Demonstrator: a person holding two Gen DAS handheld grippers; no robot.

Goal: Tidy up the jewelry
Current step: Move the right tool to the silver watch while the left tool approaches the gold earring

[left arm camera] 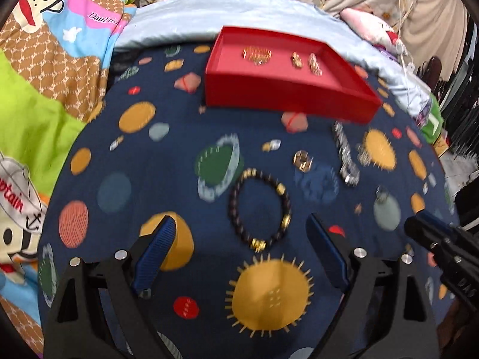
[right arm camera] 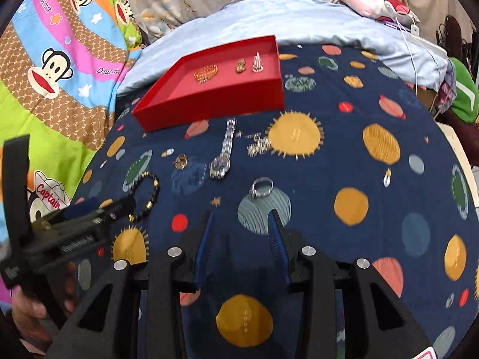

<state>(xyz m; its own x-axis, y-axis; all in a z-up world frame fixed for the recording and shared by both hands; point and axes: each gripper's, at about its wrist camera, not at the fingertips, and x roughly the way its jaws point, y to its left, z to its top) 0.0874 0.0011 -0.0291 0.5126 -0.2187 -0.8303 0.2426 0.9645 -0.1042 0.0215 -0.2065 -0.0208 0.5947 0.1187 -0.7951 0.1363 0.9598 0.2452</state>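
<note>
A dark beaded bracelet [left arm camera: 286,206] with gold beads lies on the navy planet-print cloth [left arm camera: 149,173], and my open left gripper [left arm camera: 241,220] hangs just above it with one finger on each side. My right gripper [right arm camera: 242,217] stands partly open and holds nothing, a little short of a silver ring [right arm camera: 261,187]. Beyond lie a silver watch [right arm camera: 223,155], a gold ring [right arm camera: 181,161] and a small gold chain piece [right arm camera: 259,145]. The red tray [right arm camera: 209,101] at the back holds a gold bracelet [right arm camera: 206,73] and two small gold pieces [right arm camera: 240,65].
The cloth covers a rounded table. Cartoon-print bedding [left arm camera: 45,59] lies to the left, a pale blue quilt [right arm camera: 299,21] behind the tray. Each gripper shows in the other's view: the right gripper [left arm camera: 419,224] and the left gripper [right arm camera: 104,205], a hand beneath it.
</note>
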